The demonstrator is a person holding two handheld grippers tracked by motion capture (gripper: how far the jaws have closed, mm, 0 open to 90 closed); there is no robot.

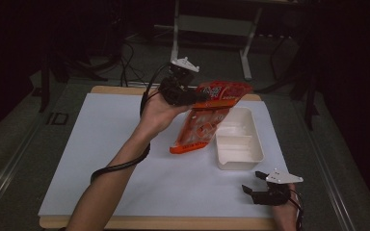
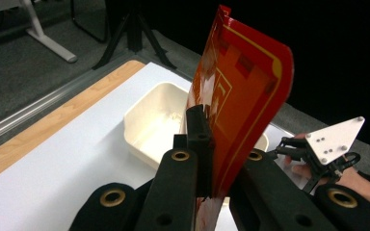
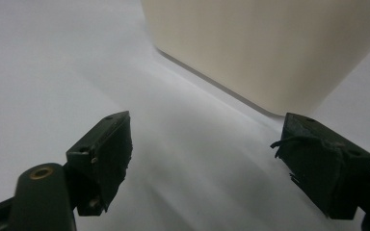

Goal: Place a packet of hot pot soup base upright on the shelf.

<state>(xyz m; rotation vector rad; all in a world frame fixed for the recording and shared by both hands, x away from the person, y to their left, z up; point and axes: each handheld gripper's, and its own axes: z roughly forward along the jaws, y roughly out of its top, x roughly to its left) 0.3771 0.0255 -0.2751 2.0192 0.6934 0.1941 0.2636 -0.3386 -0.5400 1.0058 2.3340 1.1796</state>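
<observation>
The left claw [image 1: 198,97] is pinching a glossy orange-red plastic snack pouch [image 1: 207,118] by its upper edge. Light, floppy and probably slippery, the pouch hangs below the claw, long axis slanting down-left, beside a cream plastic rectangular tray [image 1: 239,139]. On the worktop [image 1: 125,144], the right claw [image 1: 251,181] rests spread, empty.

Bare white mat [image 1: 125,144] left of cream tray [image 1: 238,139]

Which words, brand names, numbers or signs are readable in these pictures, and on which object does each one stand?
Nothing can be read with certainty.
Red snack bag, held in the left claw: white and yellow print on it, too blurred to read from the high view.
Same bag in the left gripper view: only yellow lines and orange blocks, no legible letters.
White container: no text visible.
</observation>
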